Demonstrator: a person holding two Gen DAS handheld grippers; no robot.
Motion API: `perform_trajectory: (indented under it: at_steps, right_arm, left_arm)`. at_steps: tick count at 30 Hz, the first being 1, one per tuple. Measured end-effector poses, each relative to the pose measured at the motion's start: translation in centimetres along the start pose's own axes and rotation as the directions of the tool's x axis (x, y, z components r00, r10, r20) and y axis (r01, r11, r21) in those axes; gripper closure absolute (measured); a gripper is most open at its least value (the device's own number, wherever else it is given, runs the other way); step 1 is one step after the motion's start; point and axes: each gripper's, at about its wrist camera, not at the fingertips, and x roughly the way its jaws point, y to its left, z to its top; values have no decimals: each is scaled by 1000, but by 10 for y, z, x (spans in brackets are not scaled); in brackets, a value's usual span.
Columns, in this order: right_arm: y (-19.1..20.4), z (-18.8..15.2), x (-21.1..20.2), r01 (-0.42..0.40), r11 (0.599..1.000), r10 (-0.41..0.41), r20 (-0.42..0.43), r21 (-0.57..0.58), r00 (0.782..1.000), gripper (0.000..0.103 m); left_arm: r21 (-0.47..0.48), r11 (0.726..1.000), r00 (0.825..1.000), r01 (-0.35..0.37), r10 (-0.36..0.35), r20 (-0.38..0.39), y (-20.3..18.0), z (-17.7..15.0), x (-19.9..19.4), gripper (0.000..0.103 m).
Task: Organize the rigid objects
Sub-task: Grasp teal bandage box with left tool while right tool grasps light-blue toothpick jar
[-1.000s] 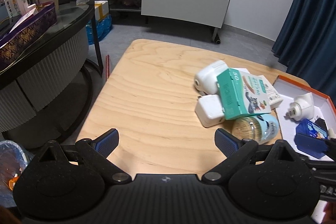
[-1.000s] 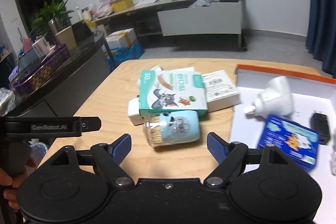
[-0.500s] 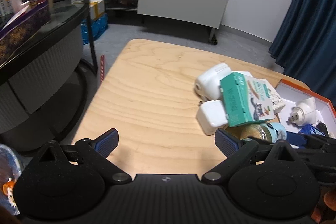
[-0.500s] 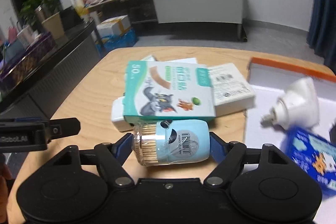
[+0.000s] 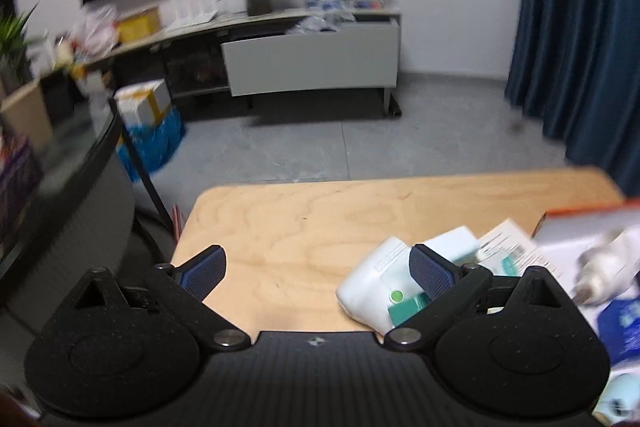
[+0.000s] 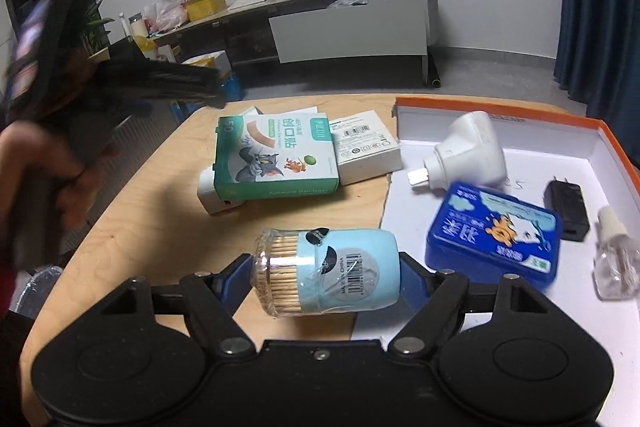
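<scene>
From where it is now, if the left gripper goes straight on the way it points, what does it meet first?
Probably bare wooden table: nothing lies between the open fingers of the left gripper. The white plastic device sits just right of that line, though blur makes depth uncertain.

The right gripper (image 6: 326, 277) clamps a toothpick jar (image 6: 328, 277) sideways between its pads, while the left gripper (image 5: 316, 269), apparently empty, hovers agape.

Black gripper (image 6: 324, 267), blue-padded jaws, silver screws.

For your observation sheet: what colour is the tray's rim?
Orange rim on the tray, white inside; clearest in the right wrist view.
</scene>
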Motion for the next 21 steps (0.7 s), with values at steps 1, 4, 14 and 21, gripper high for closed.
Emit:
perform_trajectory:
  at_steps: [1, 4, 14, 21]
  right_arm:
    - [-2, -1, -2, -2, 1000, 2, 3, 6, 1000, 13]
    - [-9, -4, -8, 2, 1000, -2, 15, 27, 1000, 13]
    - [-25, -15, -26, 39, 997, -41, 38, 63, 998, 13]
    - [-37, -22, -44, 61, 995, -66, 61, 85, 996, 13]
  left_arm:
    - [51, 999, 1000, 15, -14, -26, -7, -2, 4, 3]
    - [200, 970, 985, 140, -116, -124, -28, -25, 0, 14]
    - [36, 946, 939, 321, -313, -145, -37, -81, -42, 2]
    - [-250, 943, 946, 218, -267, -182, -64, -70, -21, 0]
